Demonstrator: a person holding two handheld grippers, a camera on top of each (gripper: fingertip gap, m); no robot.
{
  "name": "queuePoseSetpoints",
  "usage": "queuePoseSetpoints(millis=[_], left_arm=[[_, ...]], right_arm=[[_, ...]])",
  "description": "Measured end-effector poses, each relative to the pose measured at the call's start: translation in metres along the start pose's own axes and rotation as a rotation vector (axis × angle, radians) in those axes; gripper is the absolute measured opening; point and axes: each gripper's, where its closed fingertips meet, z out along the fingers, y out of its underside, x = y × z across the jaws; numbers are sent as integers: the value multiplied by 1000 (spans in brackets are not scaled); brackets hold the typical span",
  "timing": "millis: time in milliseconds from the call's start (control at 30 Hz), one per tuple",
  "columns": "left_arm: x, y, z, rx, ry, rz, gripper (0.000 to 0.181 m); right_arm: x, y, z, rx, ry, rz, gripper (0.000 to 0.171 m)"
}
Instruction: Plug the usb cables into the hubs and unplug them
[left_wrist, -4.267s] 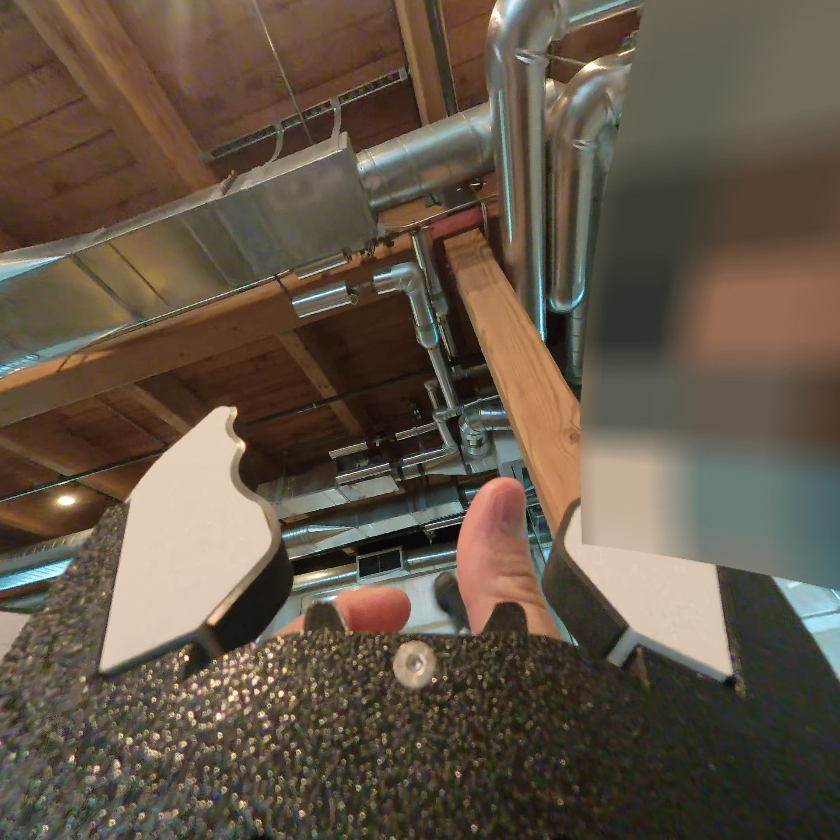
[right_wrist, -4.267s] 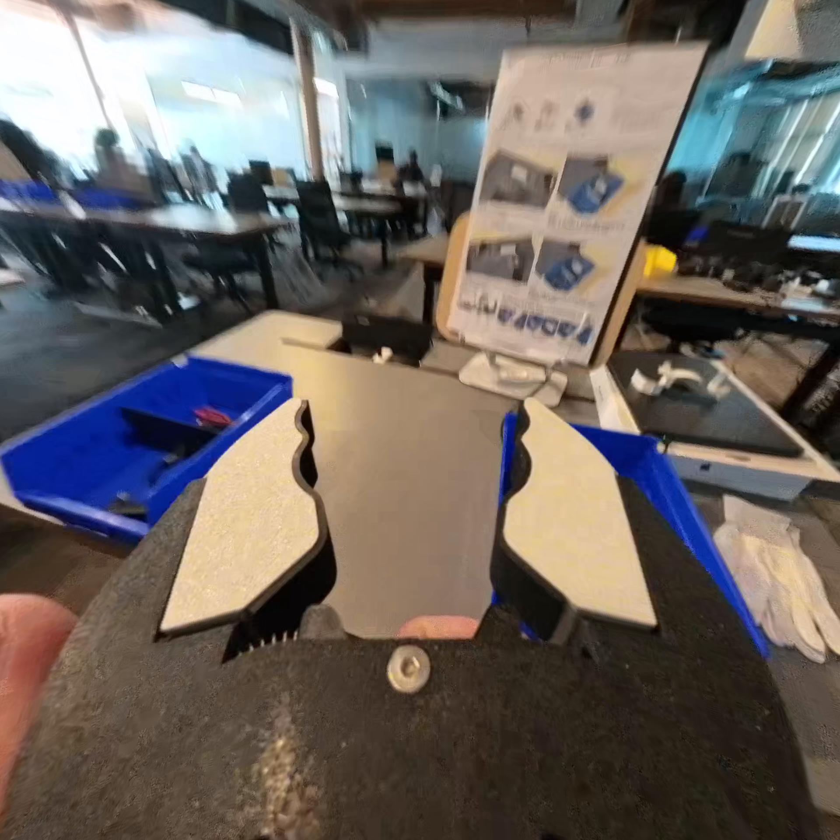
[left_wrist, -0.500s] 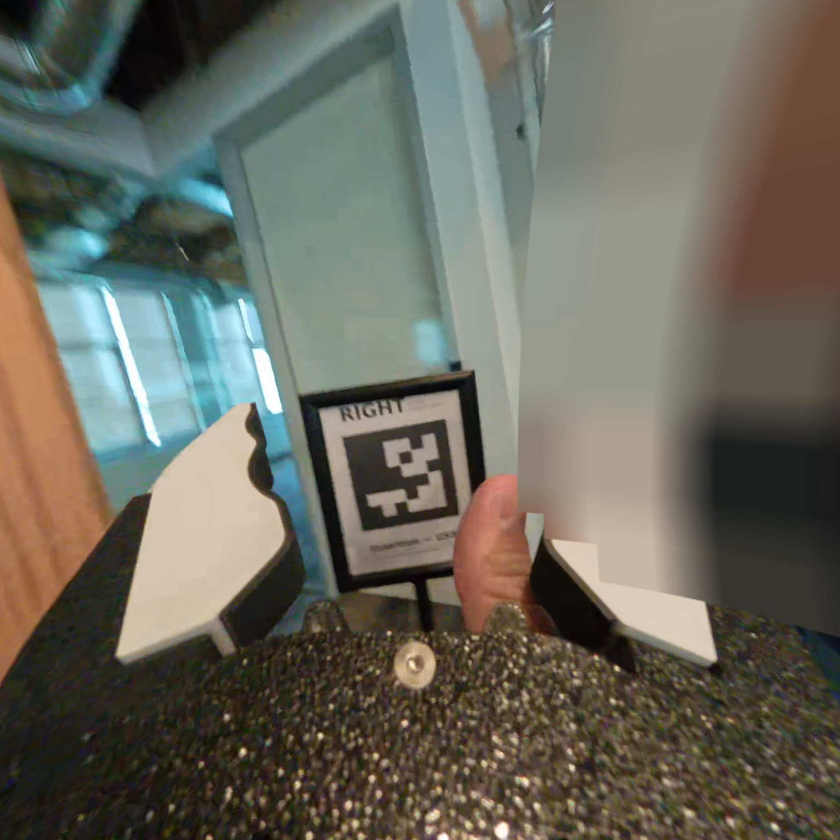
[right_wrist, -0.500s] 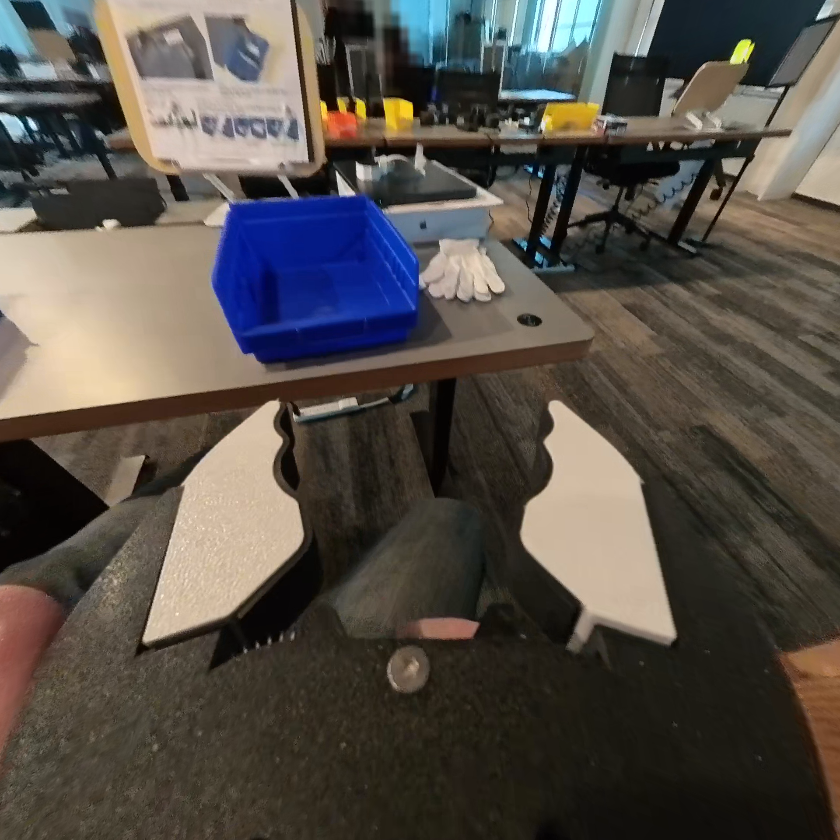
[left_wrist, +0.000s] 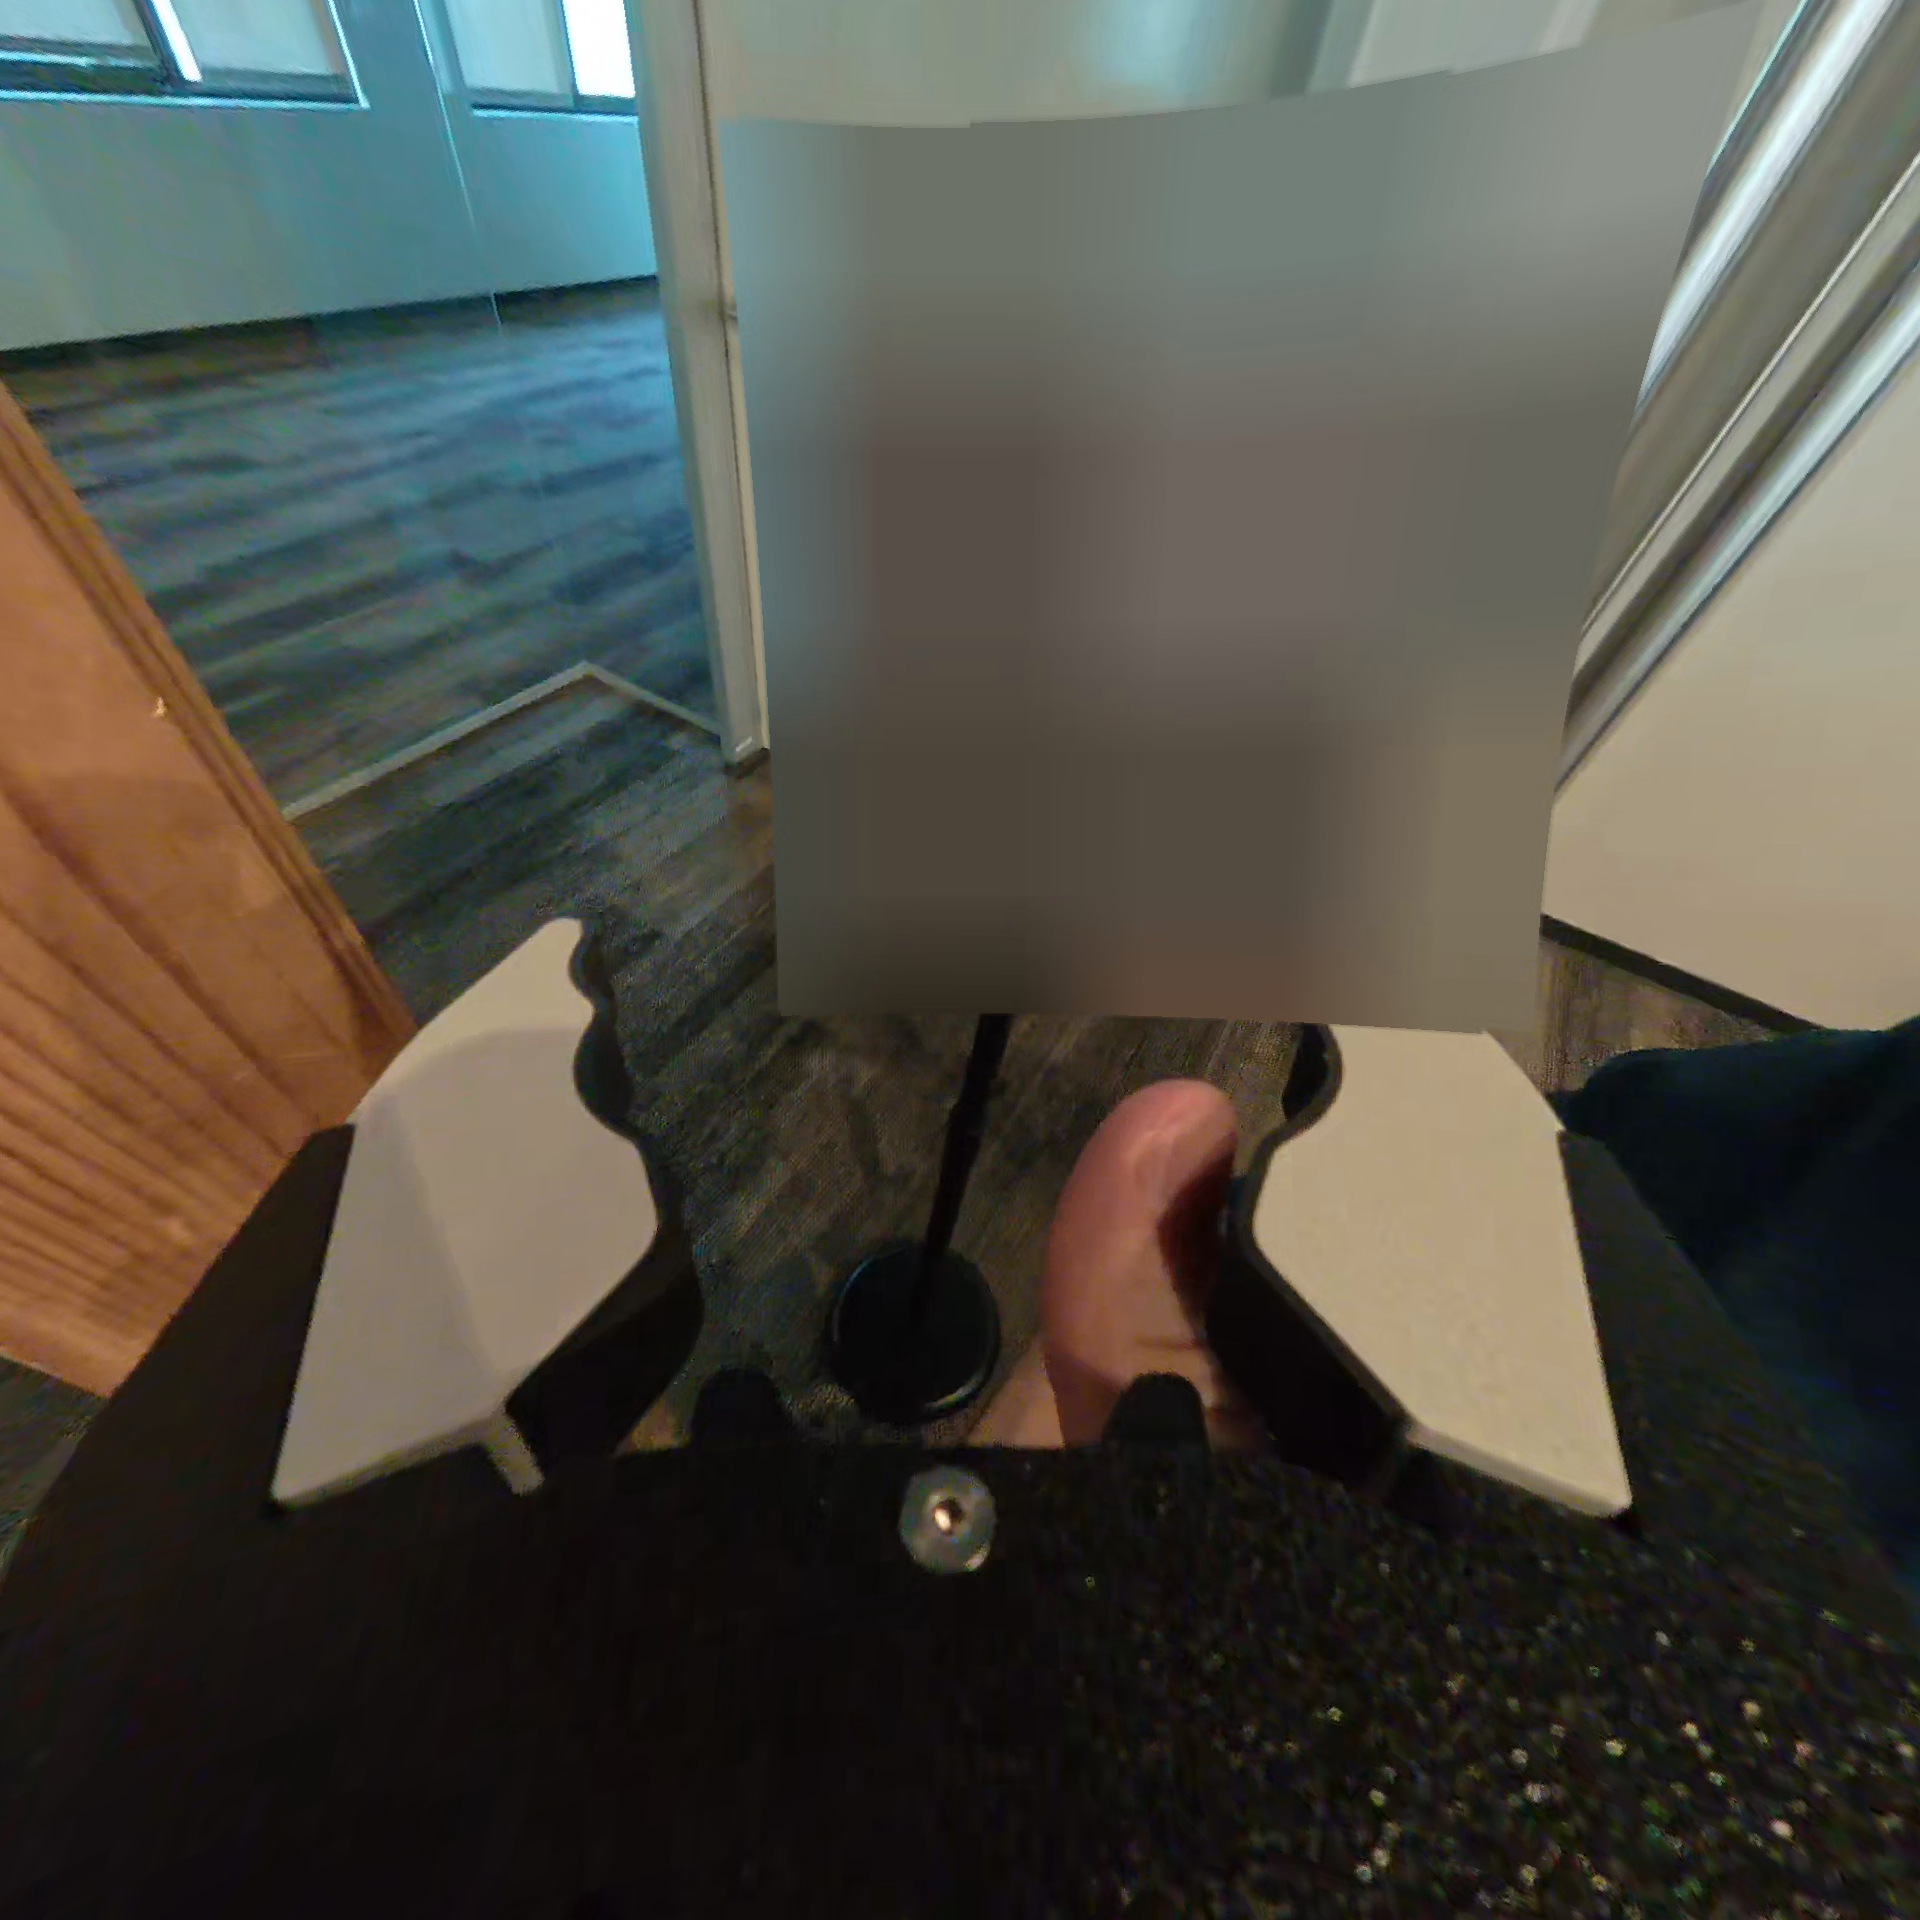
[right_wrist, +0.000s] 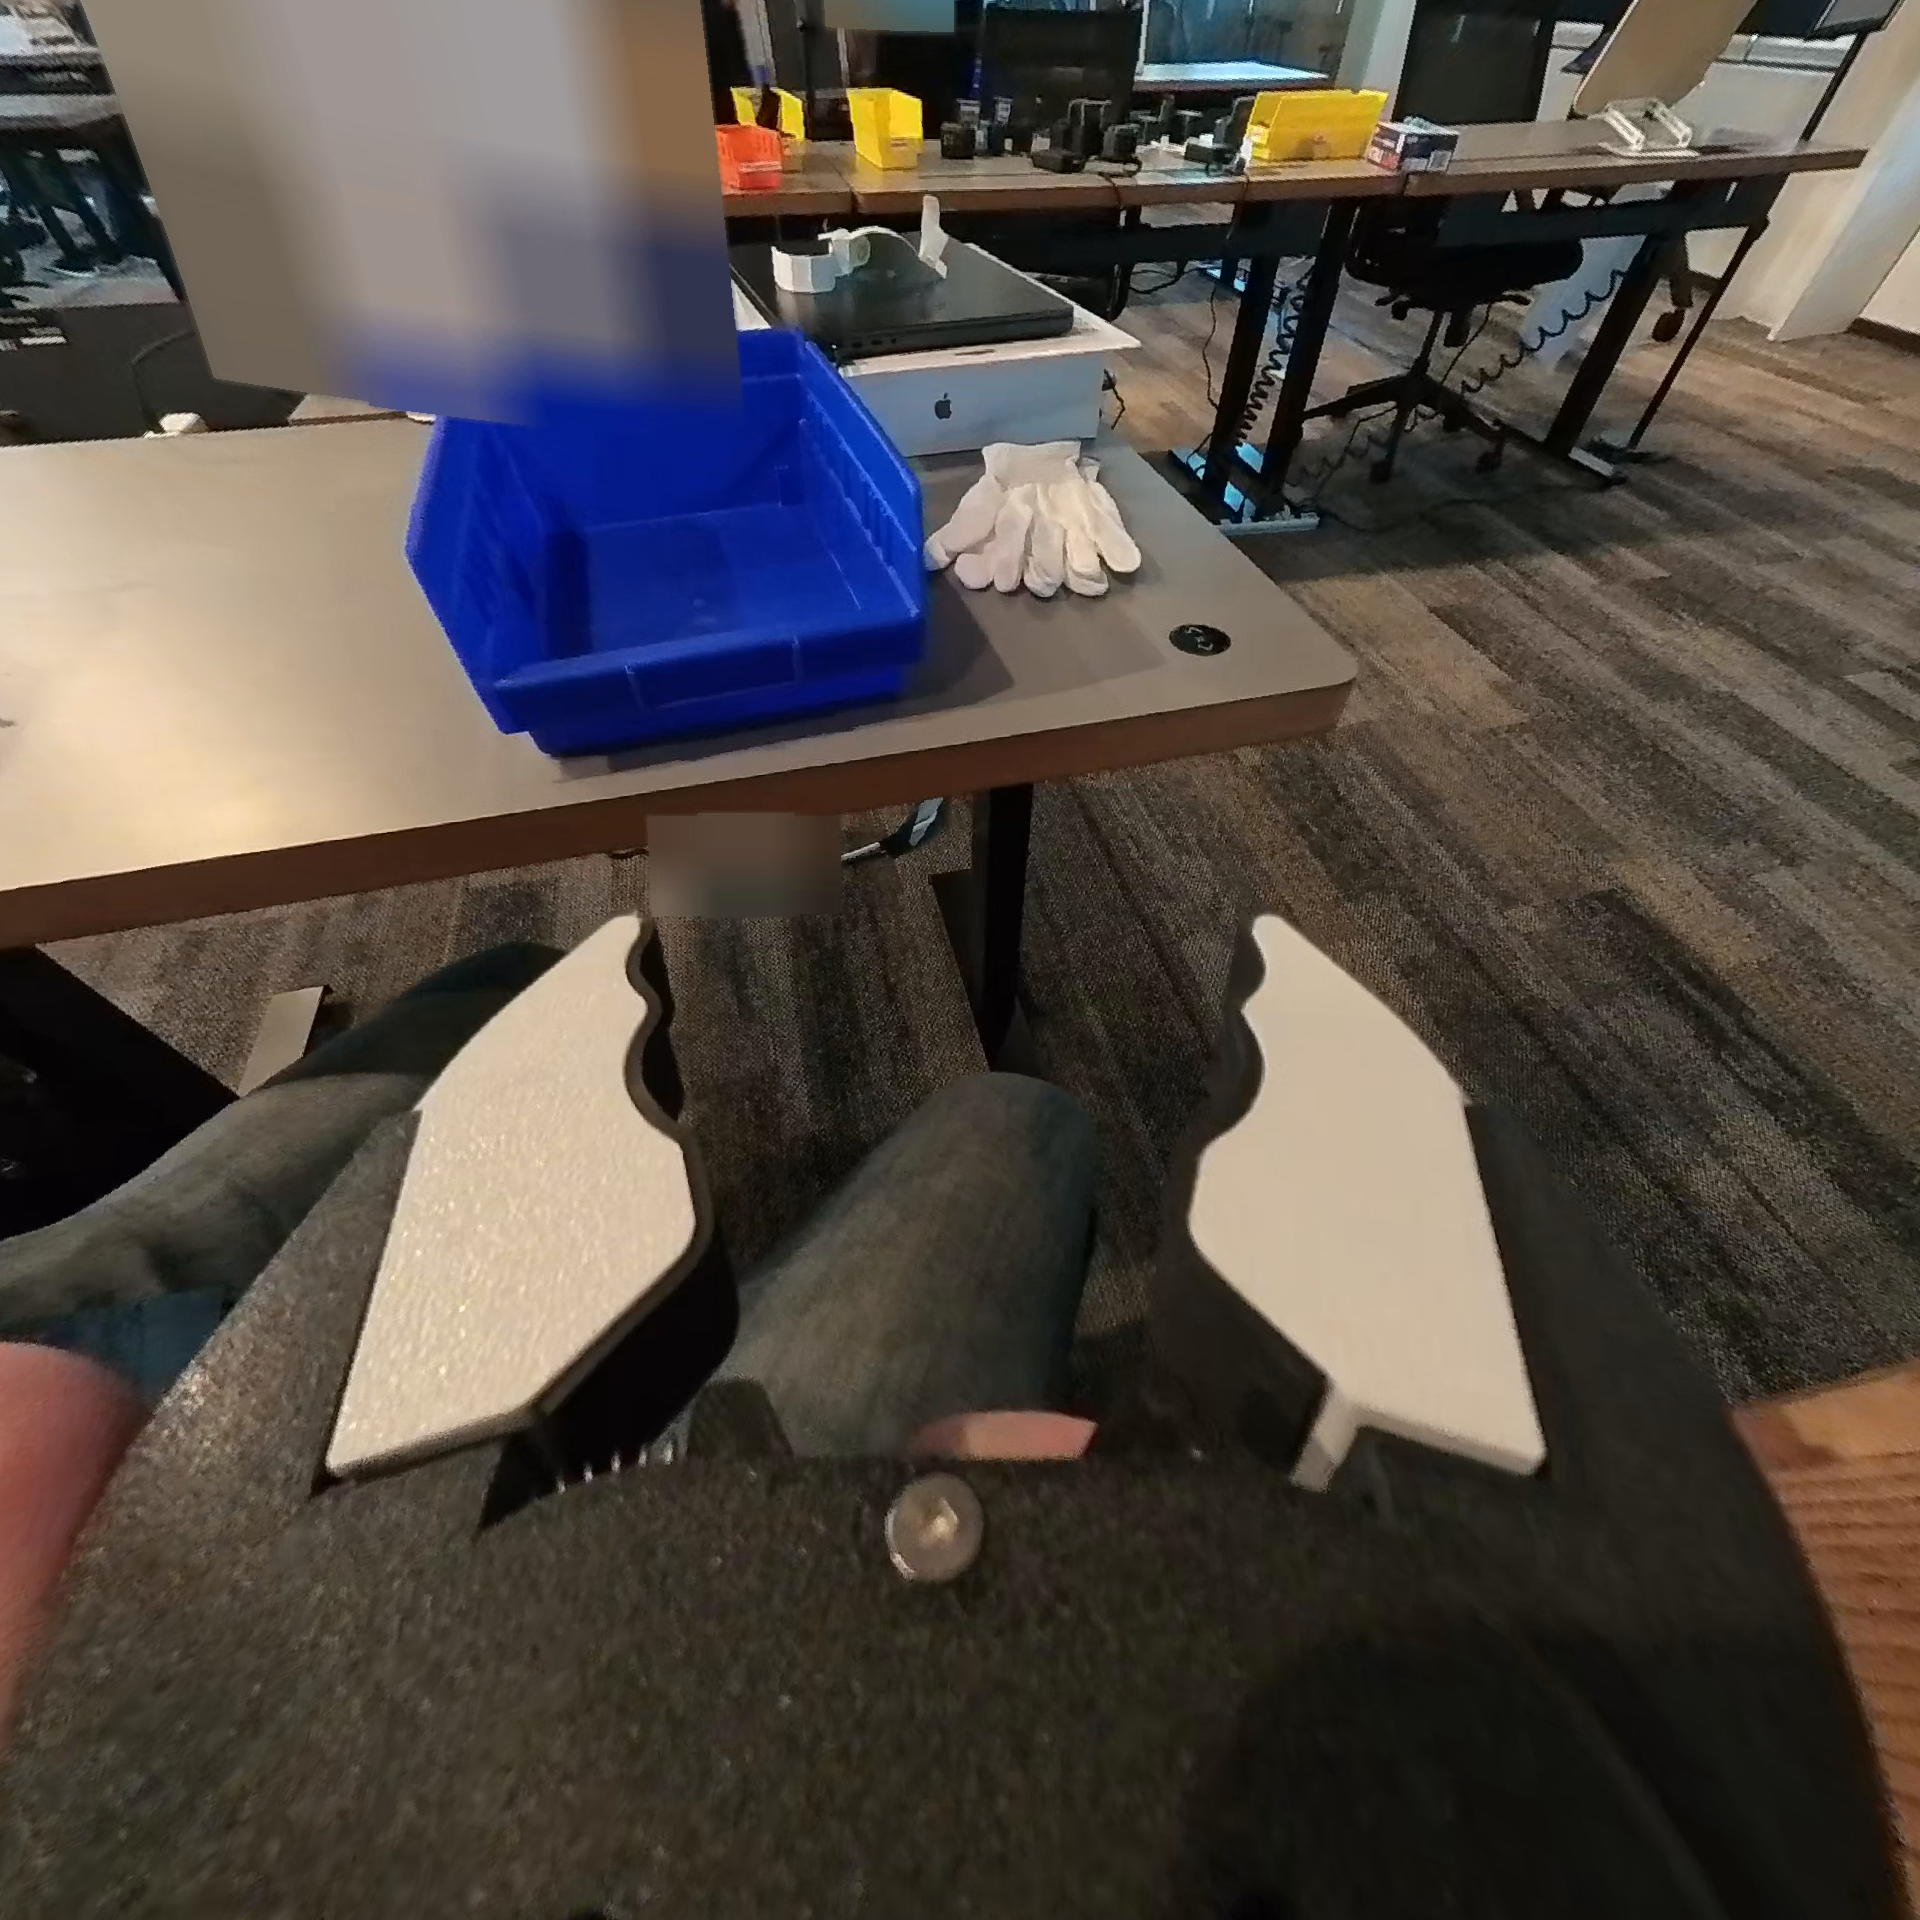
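No usb cable or hub shows in either view. My left gripper (left_wrist: 951, 1013) is open and empty, held low and facing the floor, with a thumb (left_wrist: 1138, 1236) between its fingers. My right gripper (right_wrist: 951, 977) is open and empty, held over a person's knee (right_wrist: 935, 1226), below and in front of the grey table (right_wrist: 260, 665). An empty blue bin (right_wrist: 675, 582) stands on that table near its right end.
White gloves (right_wrist: 1034, 520) lie right of the bin, with a laptop on a white box (right_wrist: 977, 400) behind. A thin black stand with a round base (left_wrist: 914, 1340) rises from the floor ahead of the left gripper. A wooden post (left_wrist: 135, 987) stands at left. My hands' fingertips stand some 35 centimeters from each other.
Both grippers have come away from the table and dropped low. The left view swung from the ceiling down to the floor and the stand. The right view pulled back, off the table, to the knee.
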Motion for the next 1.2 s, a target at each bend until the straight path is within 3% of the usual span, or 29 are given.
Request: queuePoseSetpoints(millis=[500, 767, 1033, 1133, 1200], left_arm=[[-22, 20, 1, -36, -38, -29, 124], [-11, -4, -11, 42, -39, 6, 123], [-13, -6, -17, 80, -26, -23, 123], [-11, -20, -41, 144, -29, -33, 117], [-19, -35, -86, 238, -85, -49, 112]], right_arm=[[-4, 8, 5, -41, 2, -4, 101], [-1, 9, 6, -40, 5, 8, 101], [-3, 12, 7, -48, 1, 9, 101], [-2, 14, 7, -49, -7, 23, 101], [-1, 15, 7, -45, -26, 50, 102]])
